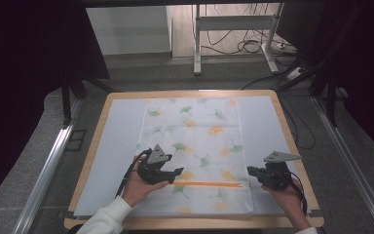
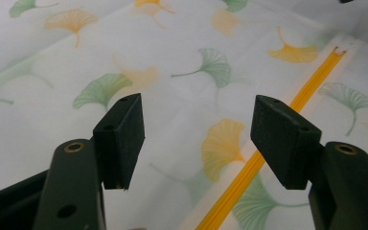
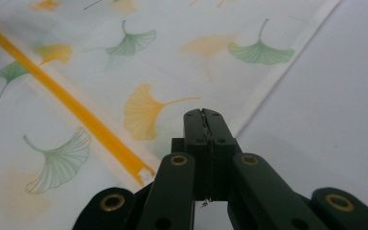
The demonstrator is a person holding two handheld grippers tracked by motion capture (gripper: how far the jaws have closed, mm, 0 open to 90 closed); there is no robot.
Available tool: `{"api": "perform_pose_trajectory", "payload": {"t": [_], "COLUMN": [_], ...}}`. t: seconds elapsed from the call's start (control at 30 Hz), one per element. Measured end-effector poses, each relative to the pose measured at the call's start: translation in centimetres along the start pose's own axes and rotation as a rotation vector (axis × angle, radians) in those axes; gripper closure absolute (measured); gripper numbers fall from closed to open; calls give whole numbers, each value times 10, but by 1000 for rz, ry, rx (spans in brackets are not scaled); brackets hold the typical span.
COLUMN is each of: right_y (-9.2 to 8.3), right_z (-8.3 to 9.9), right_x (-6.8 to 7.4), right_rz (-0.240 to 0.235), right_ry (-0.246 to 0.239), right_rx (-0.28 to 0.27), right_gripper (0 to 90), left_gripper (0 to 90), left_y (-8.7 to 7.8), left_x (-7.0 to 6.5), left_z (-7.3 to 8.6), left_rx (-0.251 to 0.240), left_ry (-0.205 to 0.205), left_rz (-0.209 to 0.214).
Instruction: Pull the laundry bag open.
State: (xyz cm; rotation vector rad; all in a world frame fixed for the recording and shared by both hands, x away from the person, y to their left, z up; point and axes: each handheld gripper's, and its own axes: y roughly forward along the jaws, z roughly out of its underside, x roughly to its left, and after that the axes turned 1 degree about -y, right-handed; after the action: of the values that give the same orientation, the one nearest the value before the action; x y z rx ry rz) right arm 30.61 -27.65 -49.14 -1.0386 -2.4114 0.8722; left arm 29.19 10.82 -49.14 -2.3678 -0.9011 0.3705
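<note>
A white cloth (image 1: 195,146) printed with green and orange ginkgo leaves lies flat on the table, with a thin orange strip (image 1: 209,184) across it near the front. My left gripper (image 1: 177,171) hovers over the cloth's front left part, its jaws open with nothing between them; the cloth (image 2: 172,86) and the orange strip (image 2: 249,167) lie below its fingertips. My right gripper (image 1: 250,171) sits by the cloth's right edge, jaws shut and empty. In the right gripper view the shut tips (image 3: 204,115) point at the cloth's hem (image 3: 268,86), with the strip's end (image 3: 139,170) to their left.
A pale sheet (image 1: 112,146) covers the wooden table (image 1: 277,105) under the cloth. Beyond the table stand a white metal frame (image 1: 233,29) and loose cables (image 1: 253,46) on the floor. Metal rails (image 1: 48,161) run along both sides.
</note>
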Motion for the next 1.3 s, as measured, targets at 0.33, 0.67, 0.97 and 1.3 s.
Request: {"api": "perform_pose_trajectory", "payload": {"t": [0.33, 0.67, 0.97, 1.3], "right_y": [13, 22, 29, 32], "right_z": [-4, 0, 2, 5], "right_x": [-5, 4, 1, -7], "right_rz": [14, -25, -35, -49], "right_ry": [0, -22, -27, -1], "right_rx": [35, 74, 107, 123], "right_gripper": [894, 894, 894, 894], "left_gripper": [372, 387, 420, 545], "left_y": [18, 42, 76, 105], "left_x": [-30, -54, -85, -110], "left_z": [-13, -24, -44, -61], "left_rx": [27, 55, 78, 87], "left_ry": [69, 137, 188, 276], "left_rz": [68, 144, 213, 239]}}
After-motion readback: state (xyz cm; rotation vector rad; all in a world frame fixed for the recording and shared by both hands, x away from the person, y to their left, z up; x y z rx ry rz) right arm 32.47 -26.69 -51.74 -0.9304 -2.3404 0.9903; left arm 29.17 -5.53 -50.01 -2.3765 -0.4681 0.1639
